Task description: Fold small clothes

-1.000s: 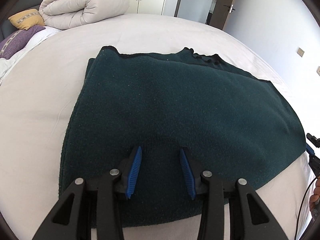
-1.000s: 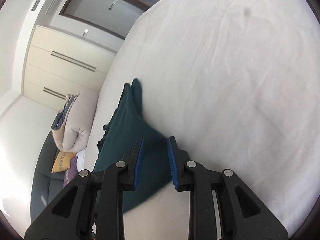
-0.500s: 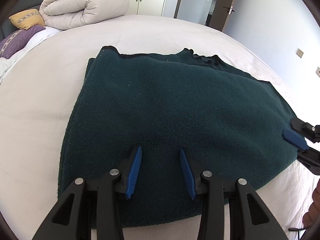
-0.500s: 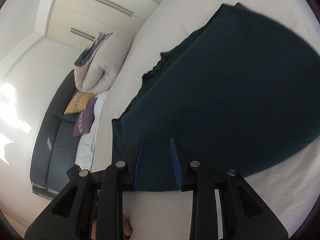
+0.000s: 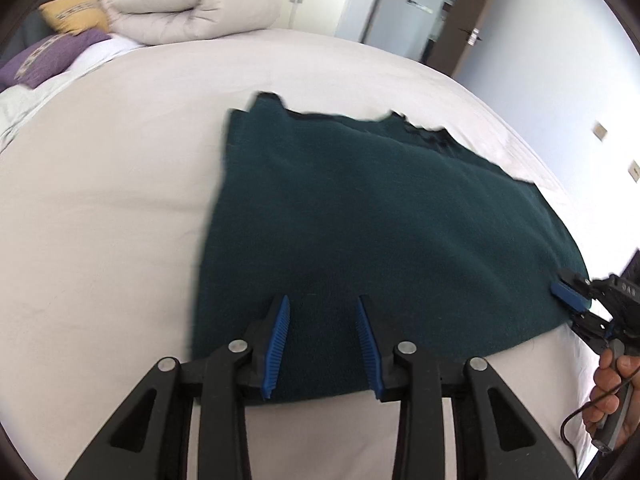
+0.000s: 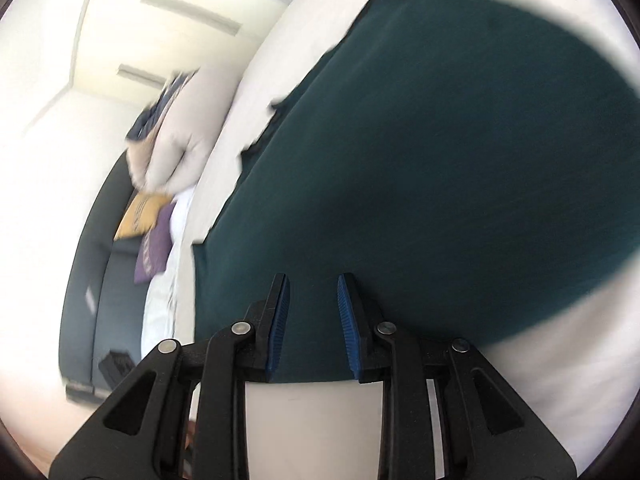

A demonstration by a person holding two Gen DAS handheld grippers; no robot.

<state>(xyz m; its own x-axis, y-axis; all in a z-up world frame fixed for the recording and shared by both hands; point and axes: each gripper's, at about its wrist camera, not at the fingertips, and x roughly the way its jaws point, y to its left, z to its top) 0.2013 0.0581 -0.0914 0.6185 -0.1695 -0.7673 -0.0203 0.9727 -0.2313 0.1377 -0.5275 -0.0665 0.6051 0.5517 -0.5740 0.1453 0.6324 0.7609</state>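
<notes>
Gripping the near hem cleanly at two points looks like the job here. The dark green sweater [image 5: 384, 216] lies spread on the white bed [image 5: 100, 220], filling the middle and right of the left wrist view, with its collar toward the top of the frame and its near hem along the bottom.

The left gripper [image 5: 322, 340] sits low in the centre of its frame with its blue fingers [image 5: 276, 340] spread apart over the hem, holding nothing. In the right wrist view, which is blurred, the right gripper [image 6: 312, 328] is likewise parted at the bottom centre, the sweater's edge lying between and just beyond its tips. The left view also shows that gripper at the far right edge, at the sweater's corner; whether it touches the cloth I cannot tell.

To do this well, each gripper should probably slide one finger under the hem and close on every layer at once, since the sweater looks already doubled over and a shallow pinch could lift only the top layer. Taking both holds near the corners, level with each other, should keep the fold line straight and the knit from sagging between them.

A rolled duvet [image 5: 192, 8] and cushions [image 5: 72, 16] sit in the upper left, well clear.
</notes>
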